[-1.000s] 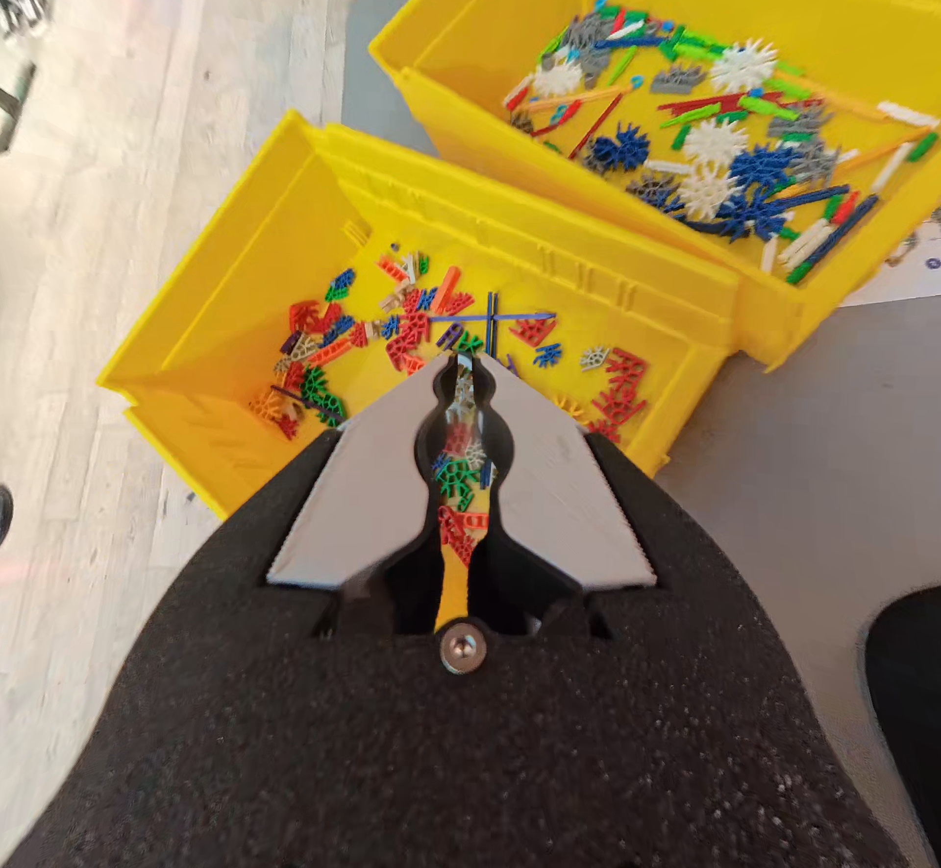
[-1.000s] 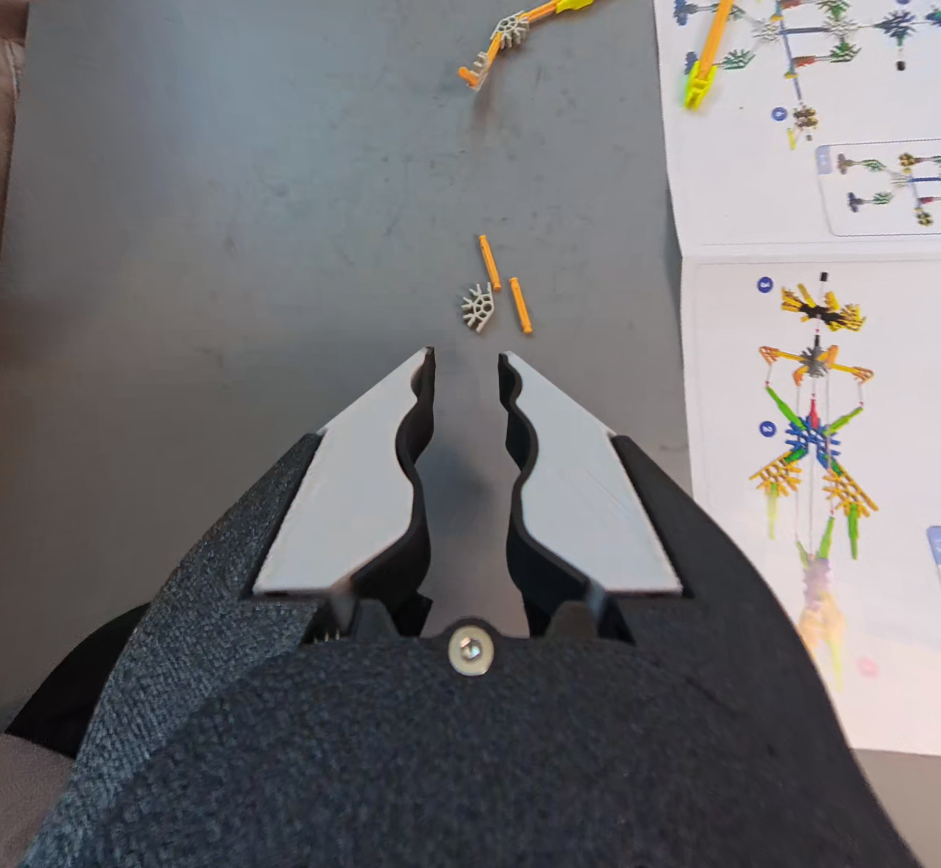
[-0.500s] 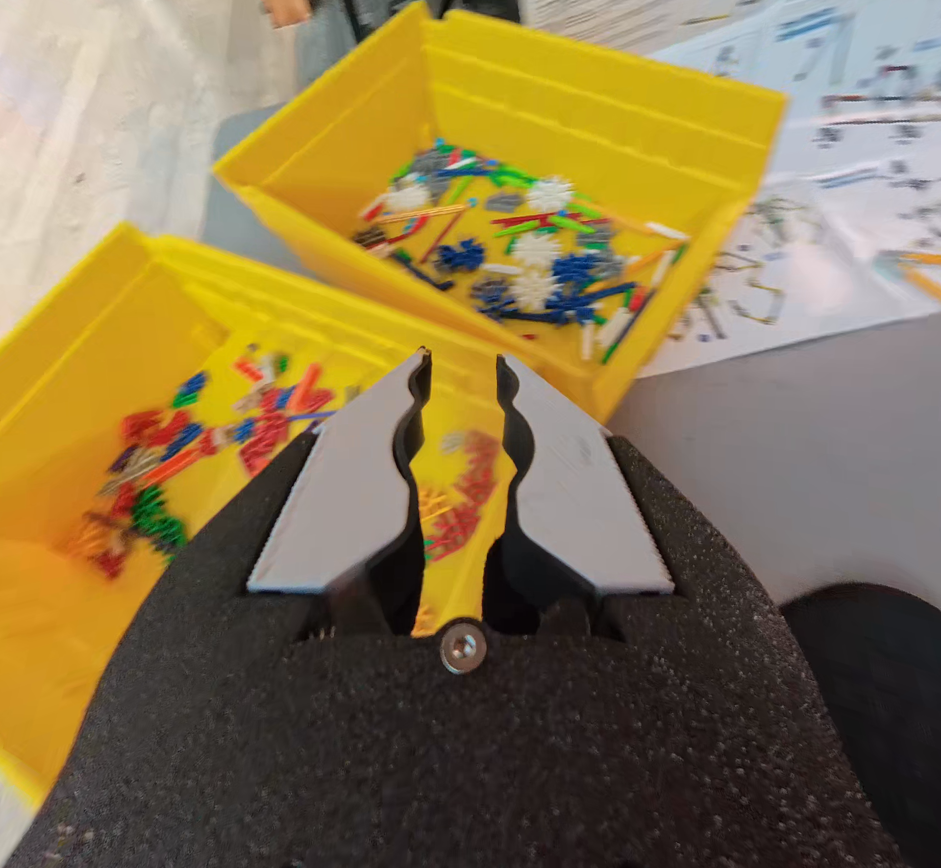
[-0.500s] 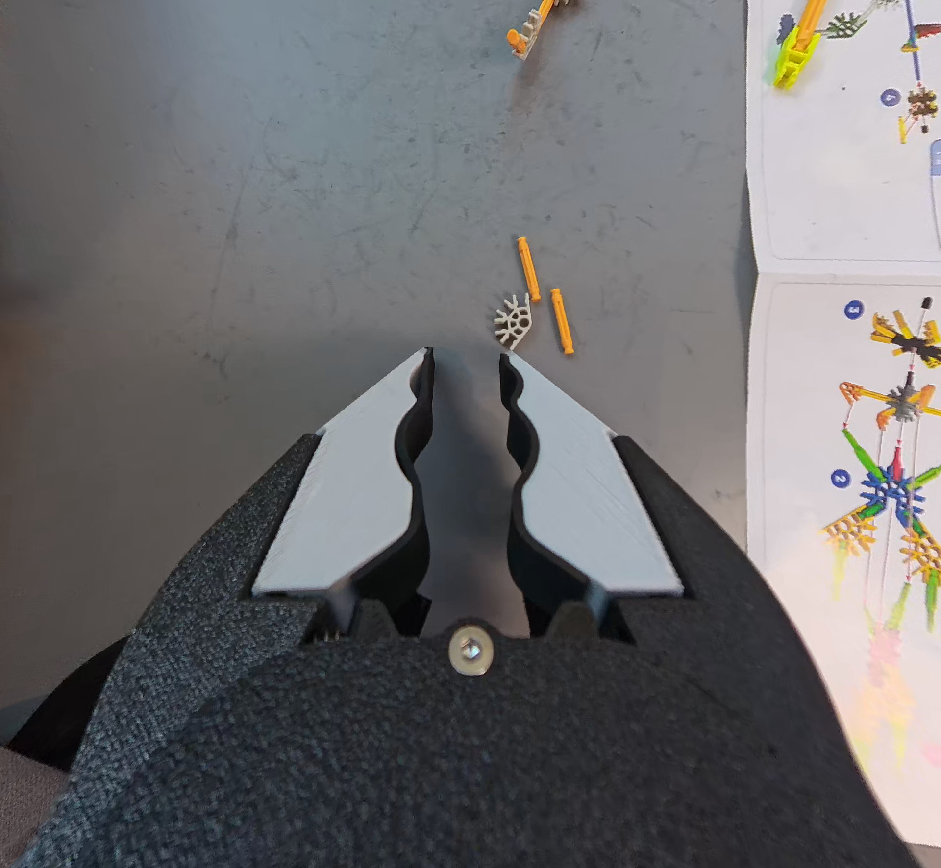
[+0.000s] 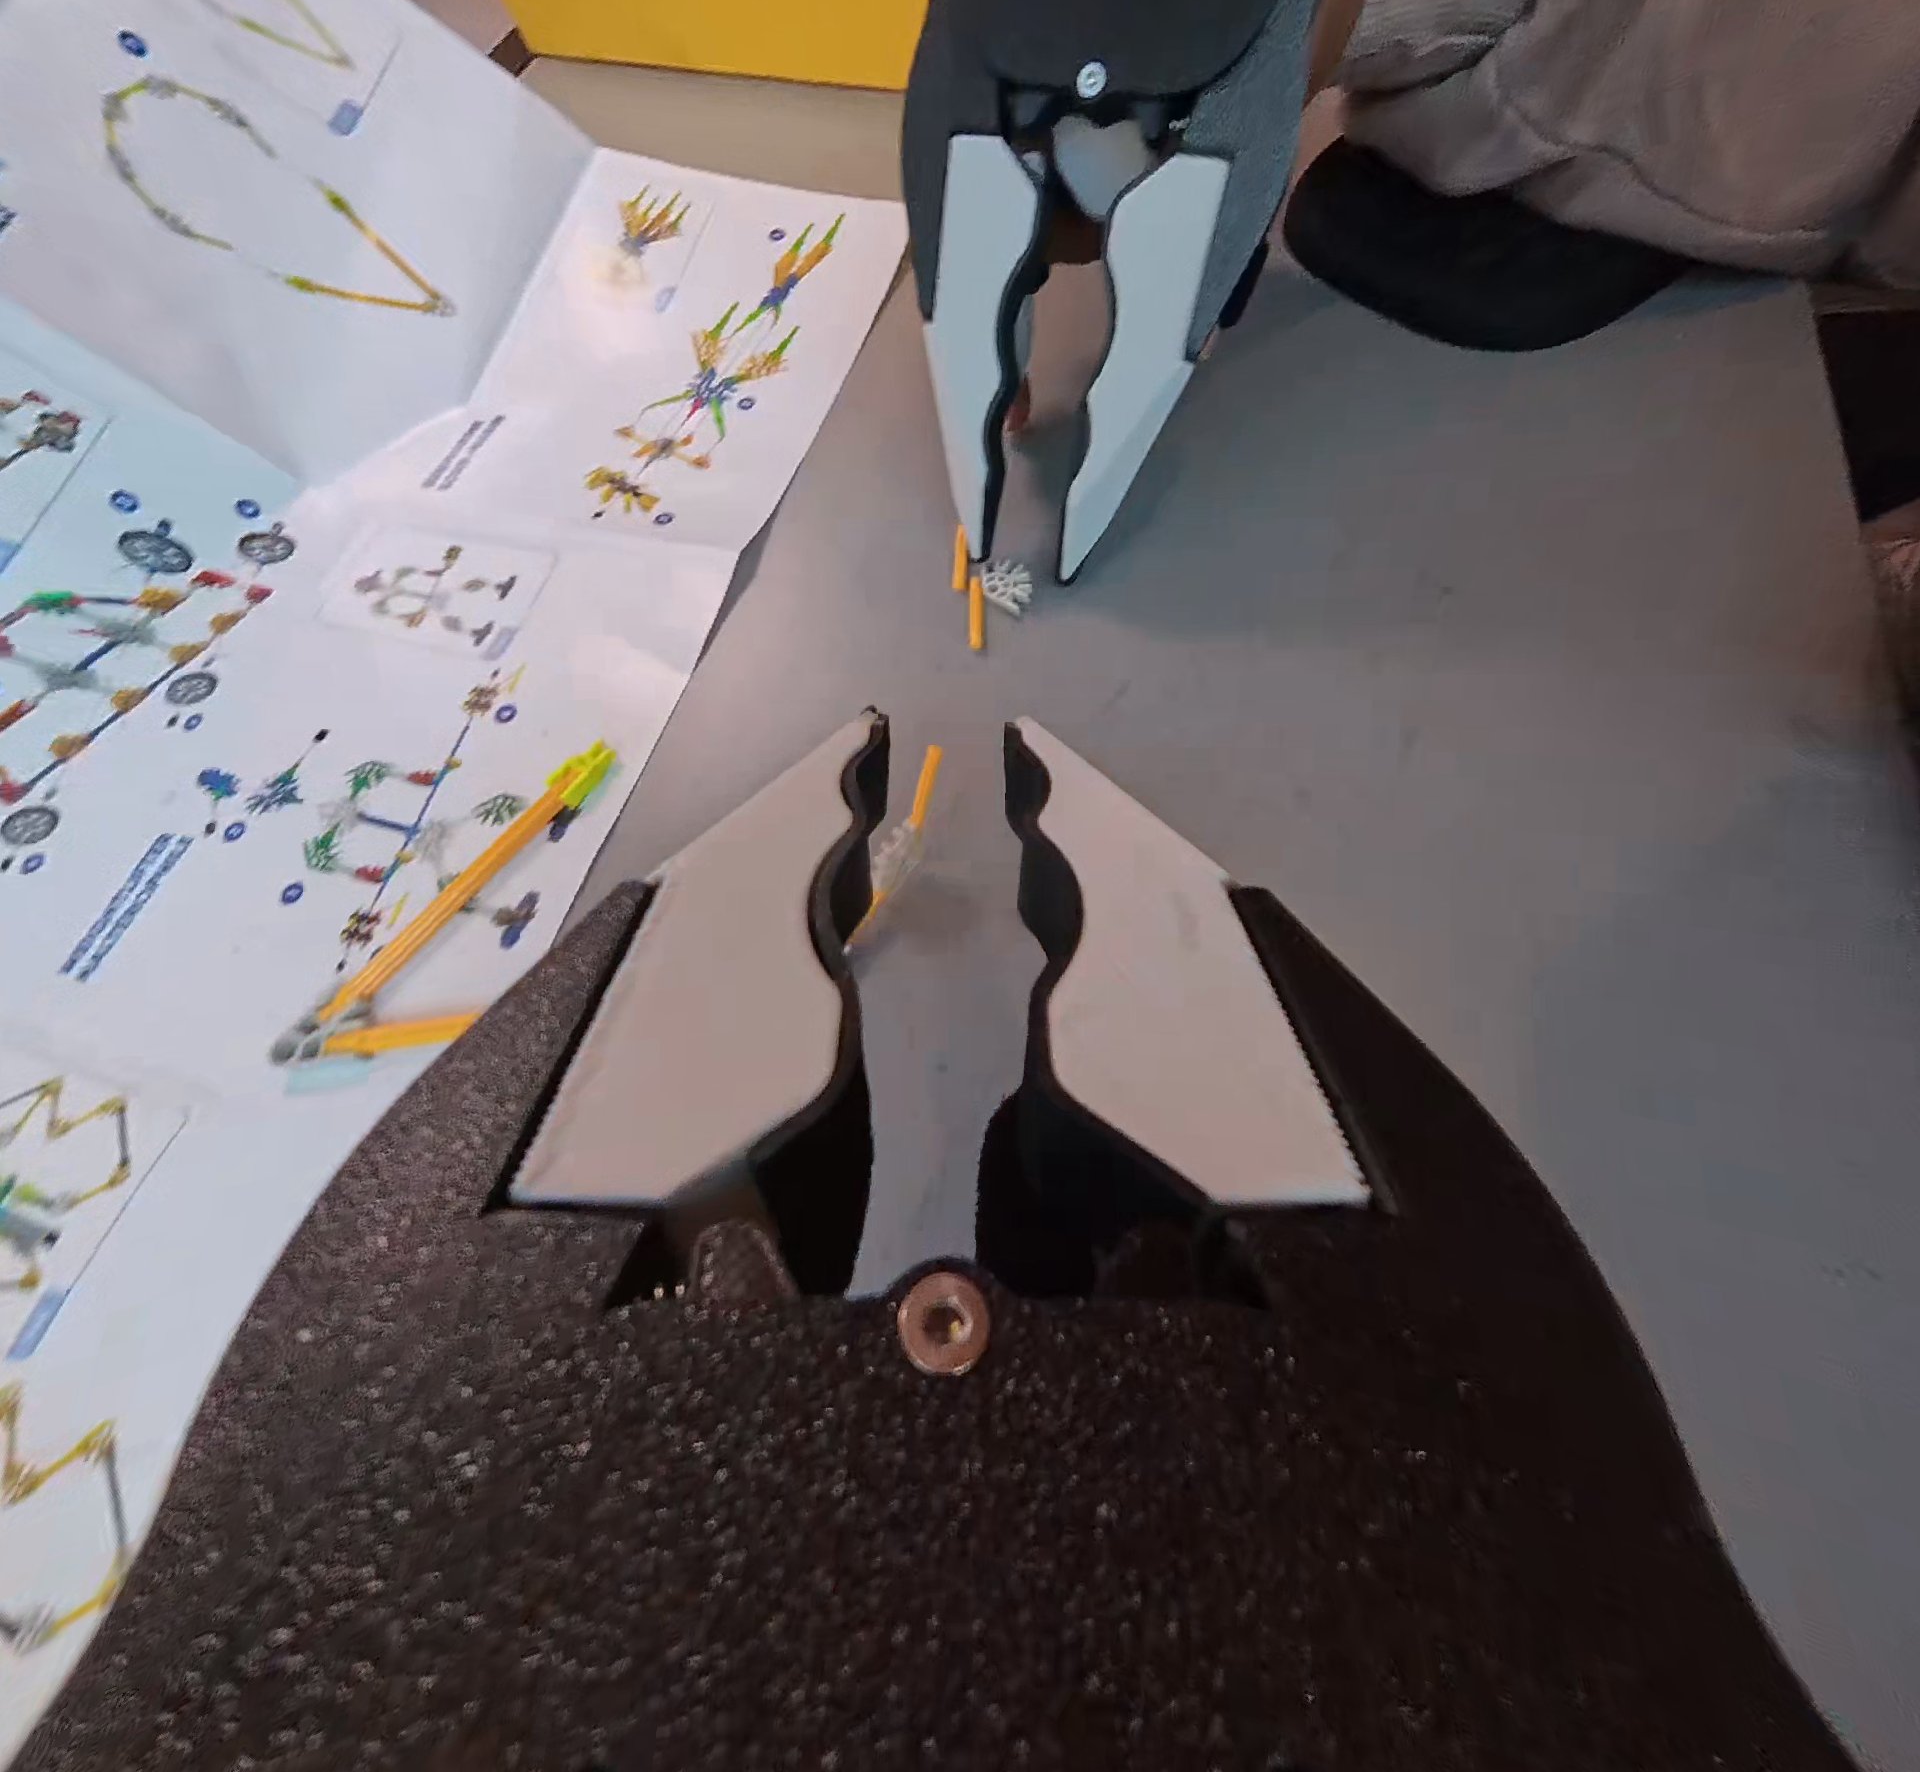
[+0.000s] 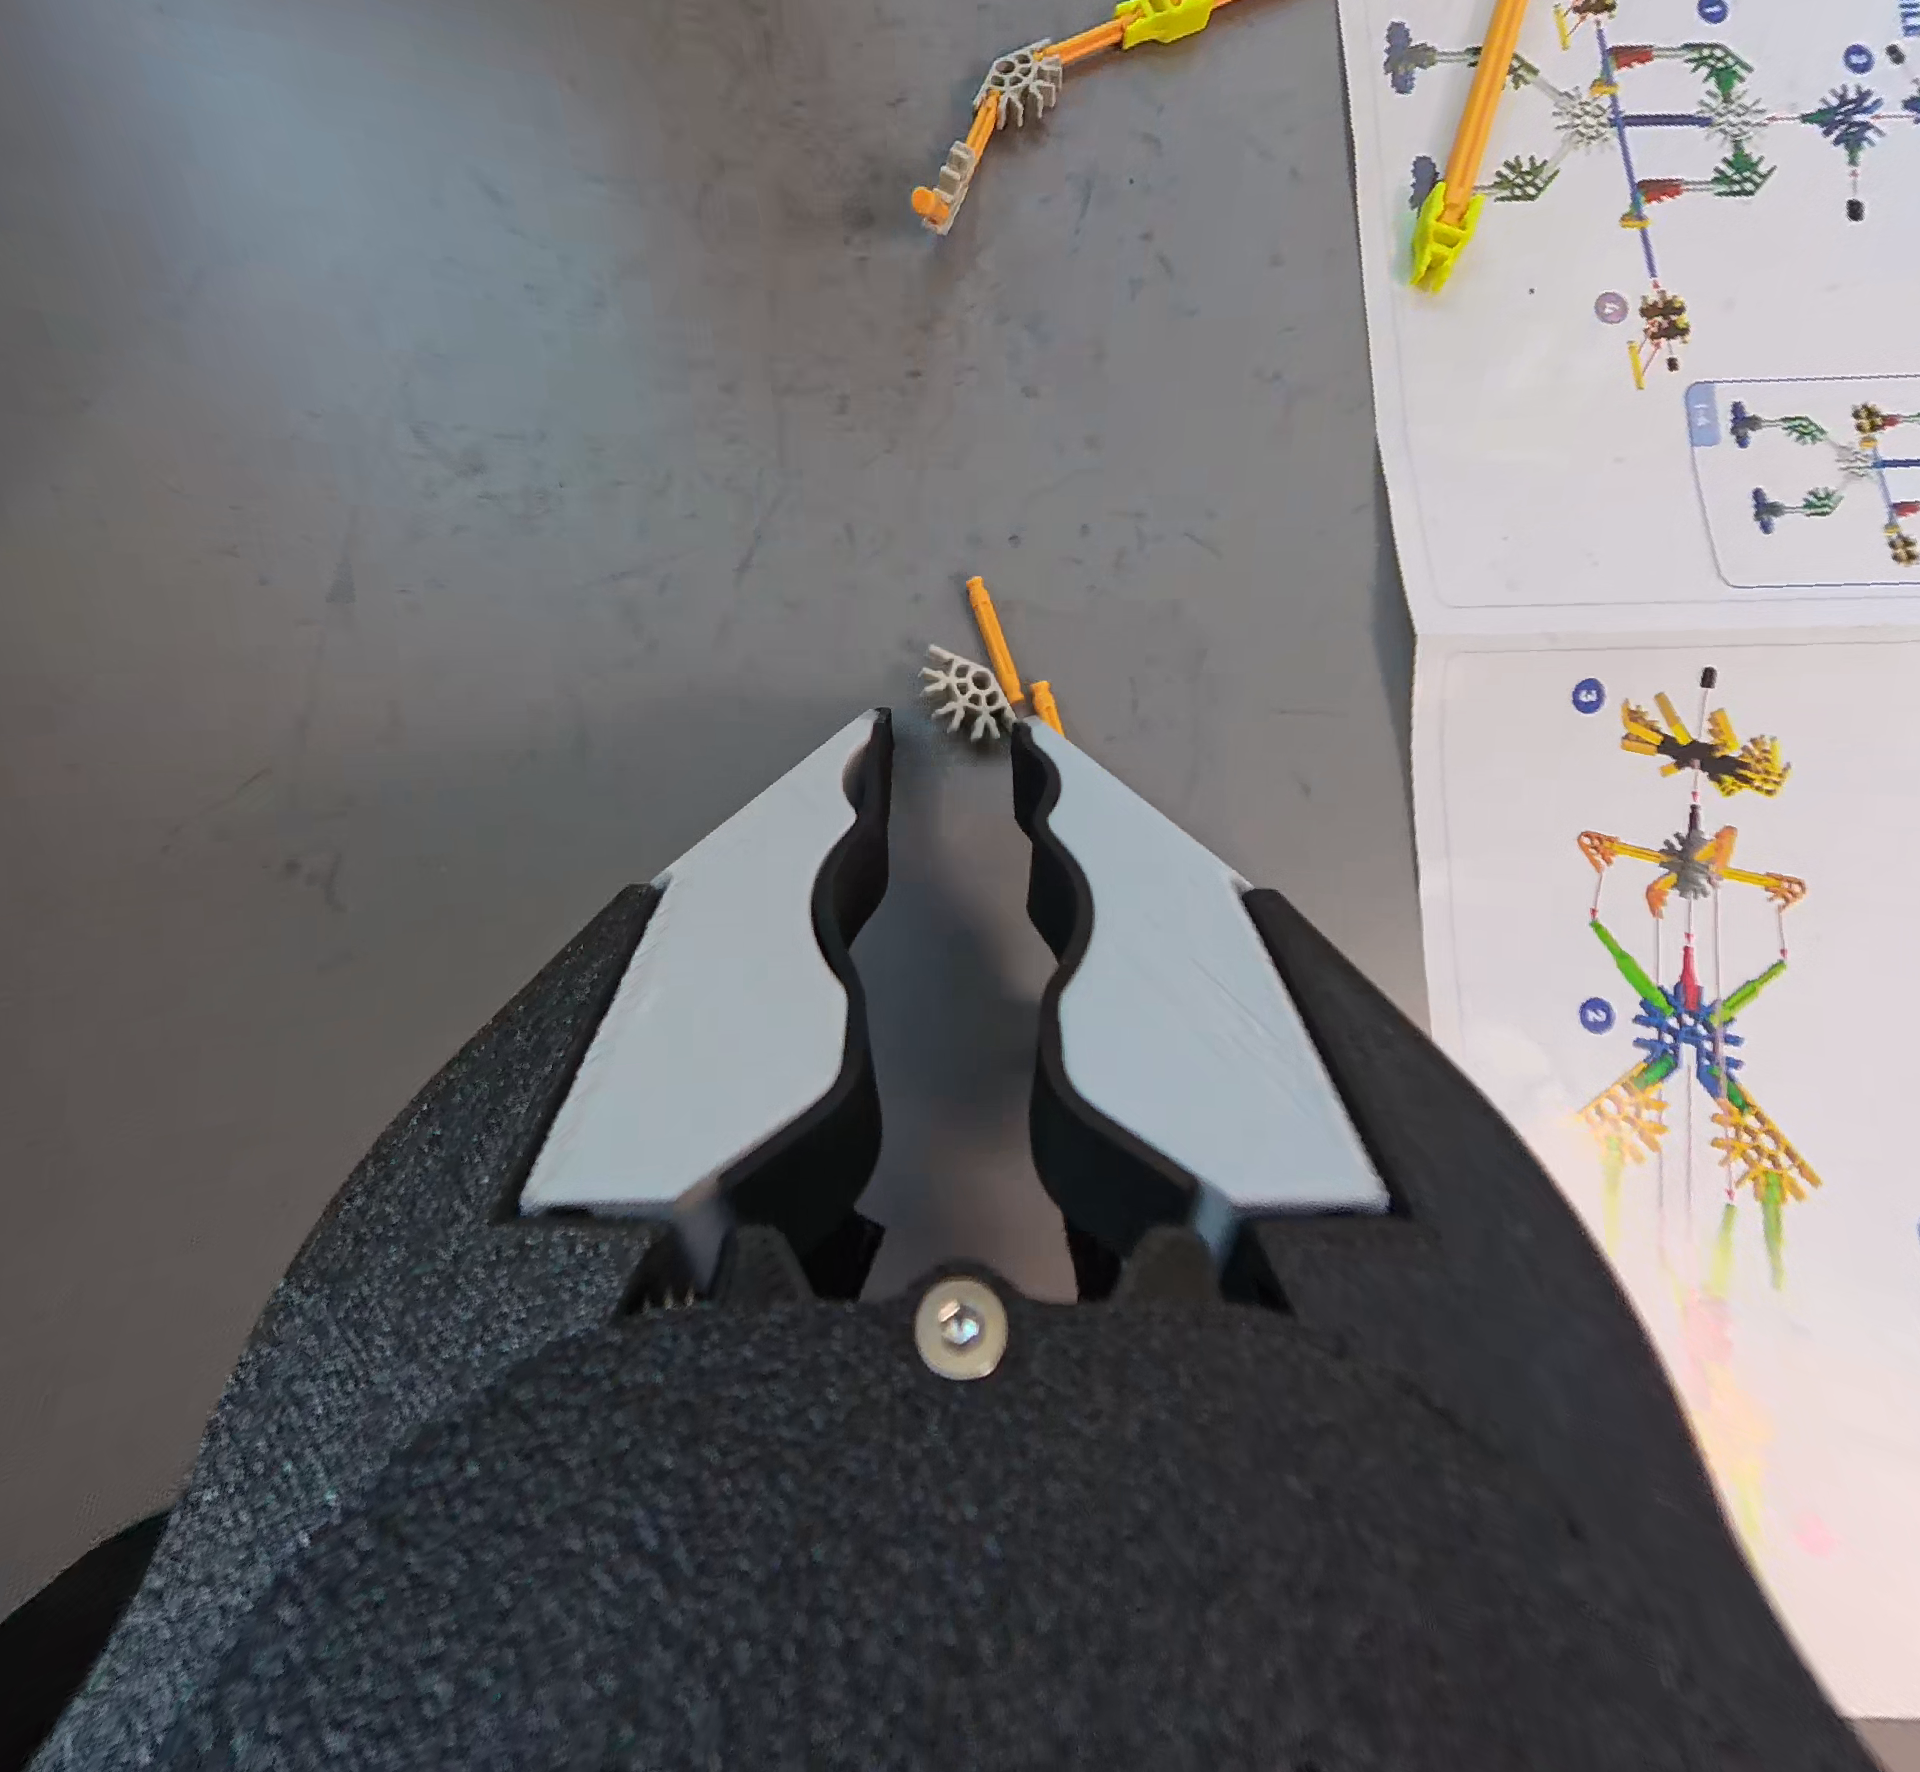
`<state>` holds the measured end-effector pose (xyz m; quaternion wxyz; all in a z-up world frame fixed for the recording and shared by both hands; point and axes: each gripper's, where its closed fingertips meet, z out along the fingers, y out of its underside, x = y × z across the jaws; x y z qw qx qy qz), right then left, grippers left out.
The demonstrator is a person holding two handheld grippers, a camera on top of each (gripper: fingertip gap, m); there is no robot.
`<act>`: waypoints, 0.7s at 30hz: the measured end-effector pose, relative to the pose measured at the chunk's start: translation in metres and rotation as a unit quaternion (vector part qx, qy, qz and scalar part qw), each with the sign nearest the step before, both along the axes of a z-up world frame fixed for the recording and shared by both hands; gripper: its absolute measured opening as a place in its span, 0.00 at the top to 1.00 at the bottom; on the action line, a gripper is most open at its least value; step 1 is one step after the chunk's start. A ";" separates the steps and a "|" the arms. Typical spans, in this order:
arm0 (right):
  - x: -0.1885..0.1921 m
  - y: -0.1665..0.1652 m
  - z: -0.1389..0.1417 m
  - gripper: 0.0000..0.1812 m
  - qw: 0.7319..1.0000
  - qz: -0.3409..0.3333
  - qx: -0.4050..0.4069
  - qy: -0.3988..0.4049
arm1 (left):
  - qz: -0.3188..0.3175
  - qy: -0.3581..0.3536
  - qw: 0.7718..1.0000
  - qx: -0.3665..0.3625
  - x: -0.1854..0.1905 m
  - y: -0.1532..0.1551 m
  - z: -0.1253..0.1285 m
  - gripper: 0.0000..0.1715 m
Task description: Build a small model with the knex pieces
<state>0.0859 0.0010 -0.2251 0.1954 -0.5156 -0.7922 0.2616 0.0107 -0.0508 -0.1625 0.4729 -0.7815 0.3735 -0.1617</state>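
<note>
— what's different with the left gripper (image 5: 943, 735)?
— it has swung away from the yellow bins to the grey table (image 5: 1455, 787), and its shut jaws have parted, empty.
— and the right gripper (image 6: 951, 730)?
— it has closed in on the grey connector (image 6: 966, 692), whose fingertip now hides part of the nearer orange rod (image 6: 1044, 702).

Just ahead of the right gripper (image 6: 951, 725), its right fingertip (image 6: 1029, 746) hides most of the nearer short orange rod (image 6: 1042, 699). Beneath the left gripper (image 5: 940, 735), the left finger covers part of the rod assembly (image 5: 904, 839), which is blurred. Far left, the instruction sheet (image 5: 343, 496) runs off the picture's edge, its drawings blurred.
</note>
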 end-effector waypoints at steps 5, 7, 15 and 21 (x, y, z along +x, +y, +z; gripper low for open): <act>-0.006 -0.006 -0.001 0.99 1.000 0.014 0.007 0.014 | -0.054 -0.012 0.998 -0.016 0.033 -0.010 -0.013 0.88; -0.005 -0.012 -0.001 0.99 0.999 0.030 0.004 0.014 | -0.058 -0.014 0.998 -0.031 0.038 -0.015 -0.022 0.88; -0.019 -0.060 0.038 0.99 0.988 0.107 -0.028 0.109 | -0.037 -0.021 0.999 -0.016 0.052 -0.010 -0.020 0.88; -0.024 -0.070 0.048 0.98 0.984 0.115 -0.022 0.136 | -0.059 -0.029 0.998 -0.015 0.055 -0.018 -0.014 0.98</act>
